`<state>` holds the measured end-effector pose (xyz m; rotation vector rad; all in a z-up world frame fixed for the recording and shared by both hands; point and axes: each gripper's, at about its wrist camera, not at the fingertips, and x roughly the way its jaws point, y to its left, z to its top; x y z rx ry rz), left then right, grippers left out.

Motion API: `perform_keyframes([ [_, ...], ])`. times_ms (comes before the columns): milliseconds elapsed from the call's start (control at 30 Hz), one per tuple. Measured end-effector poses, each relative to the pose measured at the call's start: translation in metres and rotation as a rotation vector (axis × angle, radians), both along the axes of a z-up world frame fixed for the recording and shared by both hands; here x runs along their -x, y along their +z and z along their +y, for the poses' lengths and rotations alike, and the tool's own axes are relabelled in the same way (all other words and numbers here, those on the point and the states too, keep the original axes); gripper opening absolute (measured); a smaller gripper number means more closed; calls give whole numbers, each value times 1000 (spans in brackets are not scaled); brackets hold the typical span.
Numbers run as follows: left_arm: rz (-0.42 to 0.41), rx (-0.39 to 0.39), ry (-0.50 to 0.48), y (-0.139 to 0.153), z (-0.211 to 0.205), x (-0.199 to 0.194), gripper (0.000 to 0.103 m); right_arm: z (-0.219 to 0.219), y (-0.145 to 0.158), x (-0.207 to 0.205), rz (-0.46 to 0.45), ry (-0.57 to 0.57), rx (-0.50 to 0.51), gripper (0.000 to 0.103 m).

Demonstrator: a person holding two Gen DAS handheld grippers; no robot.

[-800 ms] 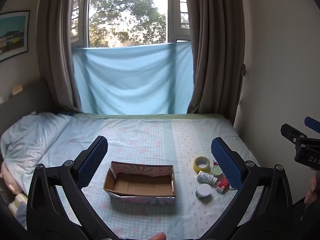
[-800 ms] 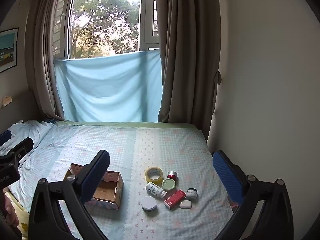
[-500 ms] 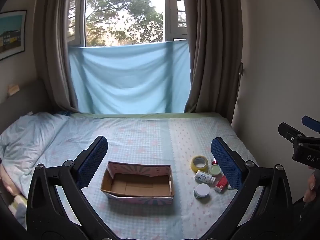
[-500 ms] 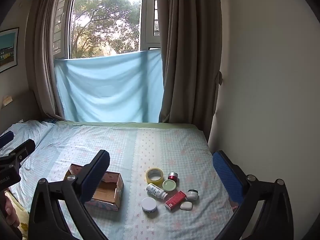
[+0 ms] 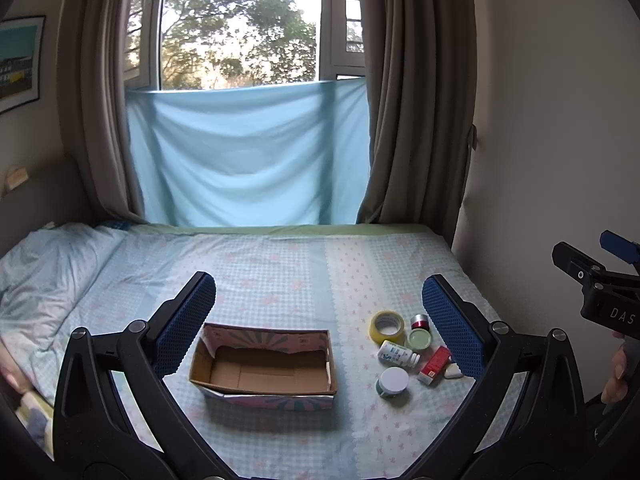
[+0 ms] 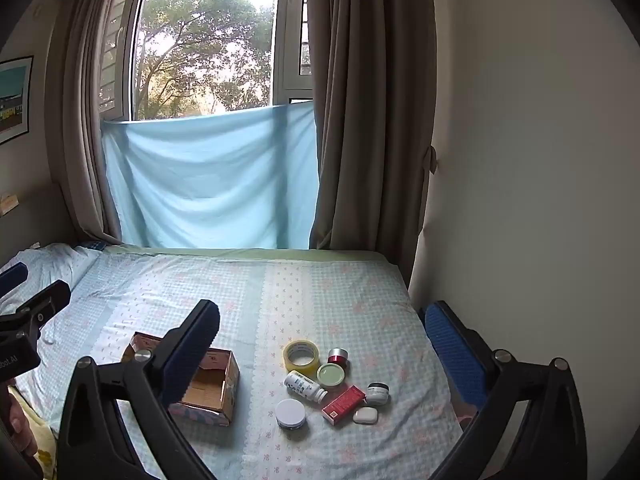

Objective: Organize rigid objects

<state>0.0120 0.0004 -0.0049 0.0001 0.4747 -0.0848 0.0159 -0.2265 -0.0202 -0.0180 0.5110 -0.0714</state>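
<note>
An open empty cardboard box [image 5: 264, 372] sits on the bed; it also shows in the right wrist view [image 6: 208, 388]. To its right lie a yellow tape roll [image 6: 301, 355], a small red jar [image 6: 338, 356], a green-lidded jar [image 6: 331, 374], a white pill bottle [image 6: 304, 386], a white-lidded jar [image 6: 291, 413], a red box [image 6: 343, 404], a black-lidded jar [image 6: 377, 393] and a white case [image 6: 365, 415]. My left gripper [image 5: 320, 328] is open and empty above the box. My right gripper [image 6: 324, 340] is open and empty above the items.
The bed [image 5: 280, 272] has a checked blue sheet, with a rumpled duvet [image 5: 44, 276] at the left. A wall [image 6: 520, 160] runs along the bed's right side. Curtains and a blue cloth [image 5: 248, 156] hang at the window behind.
Both grippers have drifted slightly; the box and items sit a little lower and nearer in the views. Nothing was grasped or moved.
</note>
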Motion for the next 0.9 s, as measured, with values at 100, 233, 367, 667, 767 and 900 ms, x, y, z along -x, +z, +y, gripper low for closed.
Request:
perform_keyframes([
  [100, -1, -6, 6, 1, 0, 1, 103, -4, -3, -1, -2, -5, -14, 103],
  [233, -8, -3, 11, 3, 3, 2, 103, -5, -4, -1, -1, -6, -14, 103],
  [367, -3, -5, 11, 2, 1, 0, 103, -3, -6, -1, -5, -4, -15, 103],
  [667, 2, 2, 4, 2, 1, -3, 103, -2, -5, -3, -1, 1, -21, 103],
  [767, 4, 3, 1, 1, 0, -3, 103, -3, -5, -5, -4, 1, -23, 103],
  [900, 2, -3, 0, 0, 2, -3, 103, -1, -5, -5, -6, 0, -25, 103],
])
